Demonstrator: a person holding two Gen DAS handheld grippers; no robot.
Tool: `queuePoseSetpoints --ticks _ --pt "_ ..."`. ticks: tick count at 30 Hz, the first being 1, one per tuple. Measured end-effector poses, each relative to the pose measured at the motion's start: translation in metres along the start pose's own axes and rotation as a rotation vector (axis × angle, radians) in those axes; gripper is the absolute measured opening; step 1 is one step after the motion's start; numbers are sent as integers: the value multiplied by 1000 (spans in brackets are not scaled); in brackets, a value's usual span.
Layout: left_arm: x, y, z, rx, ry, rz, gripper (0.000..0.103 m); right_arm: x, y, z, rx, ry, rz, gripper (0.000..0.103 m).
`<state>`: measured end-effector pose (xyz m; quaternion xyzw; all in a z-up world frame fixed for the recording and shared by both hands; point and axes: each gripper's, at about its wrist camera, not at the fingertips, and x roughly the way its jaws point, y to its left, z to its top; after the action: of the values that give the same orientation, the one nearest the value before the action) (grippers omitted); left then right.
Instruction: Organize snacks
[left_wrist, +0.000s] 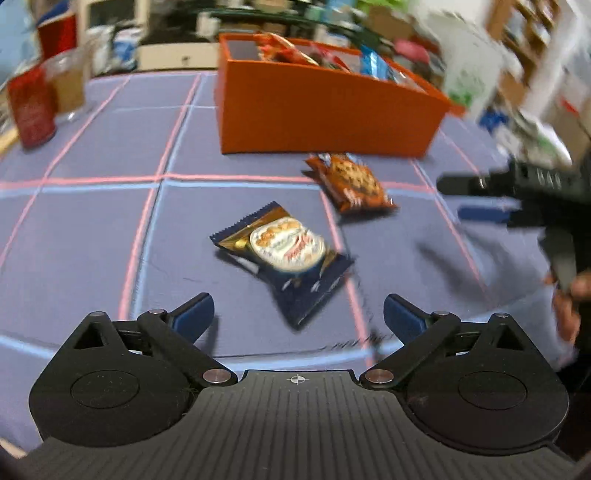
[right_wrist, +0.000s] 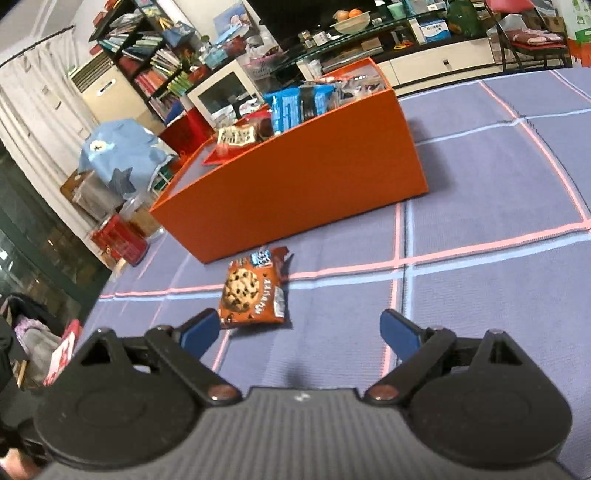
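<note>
Containers first, read from my left wrist view, left to right: a red tin (left_wrist: 31, 107) stands at the far left edge of the tablecloth (left_wrist: 92, 229), touching or just beside a clear cup (left_wrist: 68, 86) with a brownish fill; I cannot read either label. To their right sits the orange box (left_wrist: 325, 110), open-topped, holding several snack packs: a red-orange one at its left end and a blue one (left_wrist: 373, 62) further right, all blurred. From my right wrist view the same orange box (right_wrist: 295, 177) shows a blue pack (right_wrist: 295, 103) standing upright, a beige-labelled pack (right_wrist: 236, 136) left of it, and darker wrappers at the far end. Two snacks lie loose on the cloth in front of the box. The navy and gold pack (left_wrist: 284, 254) lies flat, with an oval biscuit picture on its face, just ahead of my left gripper (left_wrist: 297, 317), whose fingers are spread wide with nothing between them. The brown cookie pack (left_wrist: 349, 182) lies near the box wall, to the right of the navy pack; it shows a chocolate-chip cookie. In the right view the cookie pack (right_wrist: 255, 291) lies close to the left finger of my right gripper (right_wrist: 299, 332), which is released and empty.
</note>
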<state>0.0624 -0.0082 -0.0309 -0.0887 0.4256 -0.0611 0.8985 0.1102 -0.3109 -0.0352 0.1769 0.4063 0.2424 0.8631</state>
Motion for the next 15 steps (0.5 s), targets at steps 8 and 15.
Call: queuePoseSetpoints --ticks 8,15 --pt "44 -5 28 -234 -56 219 74 -6 -4 3 -17 -23 -38 93" --pt "50 7 28 -23 -66 314 34 7 -8 13 21 -4 -59 93"
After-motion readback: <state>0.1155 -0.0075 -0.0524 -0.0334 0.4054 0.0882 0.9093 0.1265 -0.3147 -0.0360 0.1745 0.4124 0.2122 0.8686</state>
